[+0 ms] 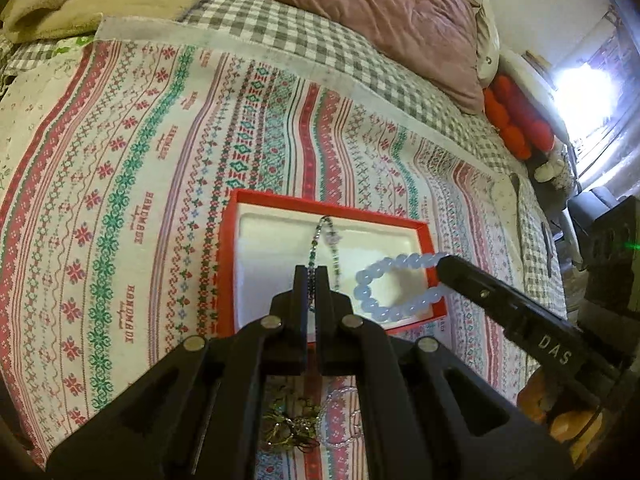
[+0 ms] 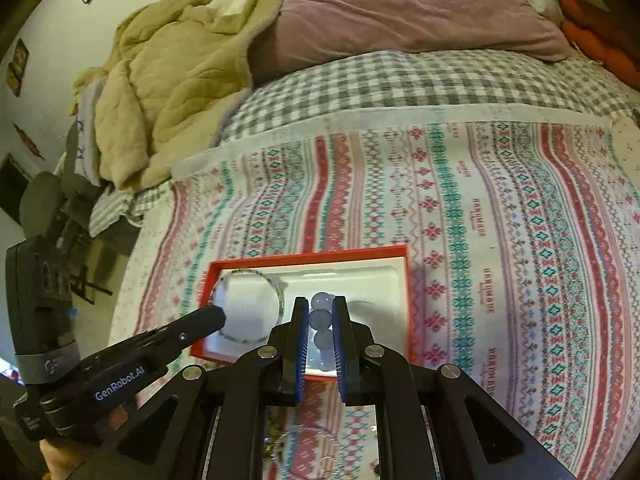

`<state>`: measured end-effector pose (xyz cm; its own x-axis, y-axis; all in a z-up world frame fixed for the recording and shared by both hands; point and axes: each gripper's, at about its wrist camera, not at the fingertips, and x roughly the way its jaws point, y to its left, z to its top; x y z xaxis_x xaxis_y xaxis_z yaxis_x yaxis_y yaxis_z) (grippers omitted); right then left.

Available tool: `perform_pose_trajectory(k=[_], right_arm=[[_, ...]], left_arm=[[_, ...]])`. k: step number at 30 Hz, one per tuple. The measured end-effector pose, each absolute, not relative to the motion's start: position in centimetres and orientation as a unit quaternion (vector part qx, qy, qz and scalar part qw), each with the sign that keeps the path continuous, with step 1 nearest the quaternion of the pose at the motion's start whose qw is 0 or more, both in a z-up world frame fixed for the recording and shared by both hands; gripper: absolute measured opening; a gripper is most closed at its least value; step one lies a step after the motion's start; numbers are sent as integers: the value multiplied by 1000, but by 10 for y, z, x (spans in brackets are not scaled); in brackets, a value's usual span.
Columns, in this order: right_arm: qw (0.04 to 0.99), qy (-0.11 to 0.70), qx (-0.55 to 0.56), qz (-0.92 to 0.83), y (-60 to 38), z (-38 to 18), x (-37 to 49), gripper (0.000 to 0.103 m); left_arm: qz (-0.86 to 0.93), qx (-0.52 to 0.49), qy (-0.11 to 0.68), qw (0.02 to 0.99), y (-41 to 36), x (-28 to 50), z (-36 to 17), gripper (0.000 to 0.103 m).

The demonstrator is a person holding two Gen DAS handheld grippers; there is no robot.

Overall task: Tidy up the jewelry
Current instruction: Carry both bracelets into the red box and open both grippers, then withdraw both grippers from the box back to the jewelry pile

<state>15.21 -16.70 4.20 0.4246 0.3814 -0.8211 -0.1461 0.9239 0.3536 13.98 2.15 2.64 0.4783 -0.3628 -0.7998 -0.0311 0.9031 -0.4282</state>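
Observation:
A red box with a white liner (image 1: 256, 264) (image 2: 360, 276) lies on the patterned cloth. My left gripper (image 1: 312, 276) is shut on a thin green beaded bracelet (image 1: 332, 240) and holds it over the box's left part; in the right wrist view the bracelet (image 2: 276, 292) hangs as a loop from the left gripper (image 2: 218, 316). My right gripper (image 2: 320, 312) is shut on a pale blue bead bracelet (image 2: 322, 320) above the box's right part; in the left wrist view this bracelet (image 1: 372, 280) hangs from the right gripper (image 1: 444, 266).
More jewelry lies on the cloth beneath the grippers: a tangle of dark pieces (image 1: 288, 428) and a clear bead bracelet (image 1: 340, 394). Behind the cloth are a checked sheet (image 2: 400, 80), a mauve pillow (image 2: 400, 8) and a beige blanket (image 2: 172, 80).

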Motion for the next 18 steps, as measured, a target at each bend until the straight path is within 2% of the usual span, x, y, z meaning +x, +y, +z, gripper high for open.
perform_pose_trajectory(k=[6, 7, 8, 9, 10, 11, 13, 14, 15, 16, 17, 18], right_arm=[[844, 503, 105, 151, -169, 43, 154, 13], [846, 503, 101, 145, -169, 45, 154, 13], [848, 502, 97, 139, -169, 46, 155, 16], [850, 500, 94, 138, -169, 49, 154, 18], [851, 498, 92, 138, -170, 51, 153, 19], [851, 498, 90, 137, -170, 52, 152, 22], [850, 500, 88, 139, -171, 54, 150, 27], [850, 500, 86, 138, -171, 55, 149, 34], [851, 500, 84, 137, -172, 56, 147, 48], [854, 496, 82, 136, -172, 58, 144, 57], [857, 490, 80, 137, -173, 61, 140, 63], [858, 489, 76, 139, -173, 63, 137, 63]], left_arm=[[-85, -164, 505, 843, 15, 141, 28, 4], [-81, -157, 505, 845, 14, 141, 30, 10], [-78, -148, 501, 849, 12, 139, 35, 25], [-78, -142, 494, 854, 11, 137, 40, 33], [-76, -137, 489, 858, 11, 135, 43, 46], [-73, -132, 485, 862, 10, 133, 47, 52], [-69, -118, 479, 867, 8, 128, 53, 54], [-68, -113, 480, 868, 7, 126, 55, 57], [-65, -108, 480, 868, 7, 124, 56, 59], [-63, -104, 481, 868, 6, 122, 56, 65], [-61, -100, 482, 868, 6, 120, 57, 69], [-59, -97, 484, 867, 6, 118, 57, 71]])
